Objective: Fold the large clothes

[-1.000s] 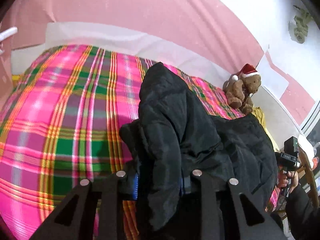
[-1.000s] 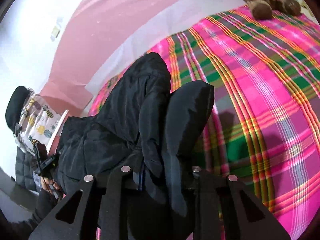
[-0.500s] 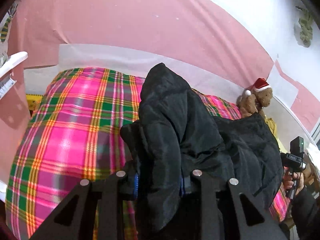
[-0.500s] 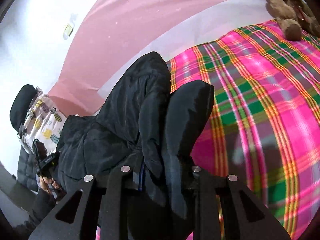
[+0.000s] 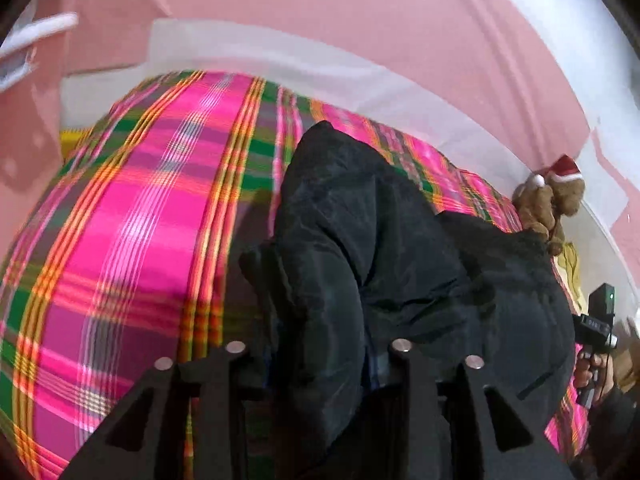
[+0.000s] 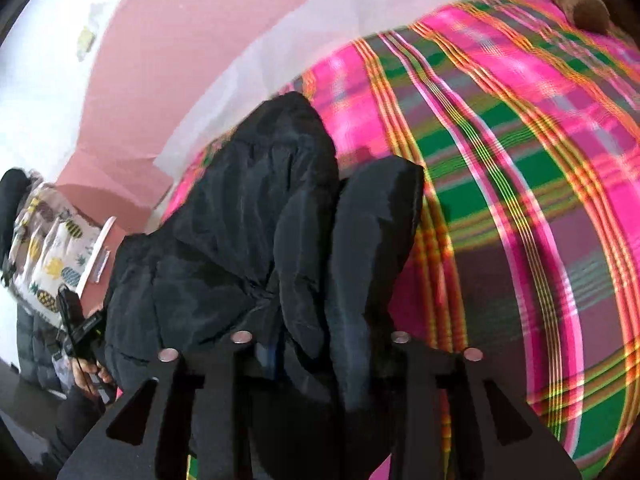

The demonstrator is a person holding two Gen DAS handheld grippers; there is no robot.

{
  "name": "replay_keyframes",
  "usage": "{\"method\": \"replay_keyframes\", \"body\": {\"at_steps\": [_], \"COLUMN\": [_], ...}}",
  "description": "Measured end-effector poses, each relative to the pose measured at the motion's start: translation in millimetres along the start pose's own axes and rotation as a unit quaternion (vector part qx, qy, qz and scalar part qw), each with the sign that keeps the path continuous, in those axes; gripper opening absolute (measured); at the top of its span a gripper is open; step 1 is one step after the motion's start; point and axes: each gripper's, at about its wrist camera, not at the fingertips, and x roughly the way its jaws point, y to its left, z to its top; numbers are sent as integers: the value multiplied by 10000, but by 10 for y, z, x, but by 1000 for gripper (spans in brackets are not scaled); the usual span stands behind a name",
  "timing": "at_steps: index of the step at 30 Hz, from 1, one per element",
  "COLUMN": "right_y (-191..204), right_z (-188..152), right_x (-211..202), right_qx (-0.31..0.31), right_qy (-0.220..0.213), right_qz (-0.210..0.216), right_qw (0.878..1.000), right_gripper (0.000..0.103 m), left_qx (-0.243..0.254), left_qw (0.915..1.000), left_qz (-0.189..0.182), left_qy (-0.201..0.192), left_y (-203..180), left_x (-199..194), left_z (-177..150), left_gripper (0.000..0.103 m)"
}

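Observation:
A black padded jacket (image 5: 360, 248) is held up over a bed with a pink and green plaid cover (image 5: 140, 220). My left gripper (image 5: 316, 364) is shut on a bunched edge of the jacket, which hides the fingertips. In the right wrist view my right gripper (image 6: 320, 352) is shut on another bunch of the same jacket (image 6: 248, 232), with a fold hanging over its right finger. The jacket stretches between the two grippers; the right gripper also shows in the left wrist view (image 5: 596, 328), and the left gripper in the right wrist view (image 6: 80, 328).
A brown teddy bear with a red hat (image 5: 548, 200) sits at the far side of the bed by the wall. A pink and white wall (image 5: 360, 20) runs behind the bed. A chair with pineapple-print cloth (image 6: 44, 256) stands beside the bed.
Both grippers, still holding the jacket, have swung down toward the bed; the plaid cover fills more of each view and is motion-blurred.

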Motion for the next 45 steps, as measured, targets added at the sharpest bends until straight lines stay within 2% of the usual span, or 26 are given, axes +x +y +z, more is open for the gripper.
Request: {"method": "replay_keyframes", "body": {"at_steps": [1, 5, 9, 12, 16, 20, 27, 31, 33, 37, 45], "right_y": [-24, 12, 77, 162, 368, 714, 1104, 1316, 1413, 1575, 1716], "right_z": [-7, 0, 16, -7, -100, -307, -713, -953, -1093, -1401, -1930], "right_x": [10, -71, -238, -465, -769, -923, -1118, -1252, -1322, -1432, -1501], "right_qx": [25, 66, 90, -69, -300, -680, -887, -1071, -1167, -1350, -1466], "right_qy": [39, 46, -46, -314, -654, -755, -797, -839, -852, -880, -777], "right_qz": [-56, -226, -393, -618, -710, -708, -472, -646, -786, -1039, -1212], "right_qw": [10000, 9997, 9992, 9976, 9949, 9923, 9917, 9886, 9864, 9814, 9787], "right_gripper": [43, 50, 53, 54, 54, 54, 54, 54, 54, 54, 54], "left_qx": [-31, -155, -224, -172, -134, 82, 278, 462, 481, 521, 623], "left_qw": [10000, 9998, 9994, 9988, 9971, 9964, 9965, 9952, 9949, 9939, 9913], "left_qz": [22, 139, 272, 401, 587, 573, 445, 540, 565, 628, 861], "left_qy": [20, 48, -18, -211, -455, -626, -655, -673, -677, -736, -774], "left_y": [17, 47, 51, 15, -124, -453, -989, -1339, -1490, -1714, -2035], "left_x": [1, -91, -291, -503, -779, -1025, -1329, -1529, -1623, -1778, -1951], "left_z": [-20, -26, -21, -23, -74, -266, -690, -973, -1117, -1383, -1799], "left_gripper": [44, 55, 56, 56, 56, 56, 56, 56, 60, 62, 62]}}
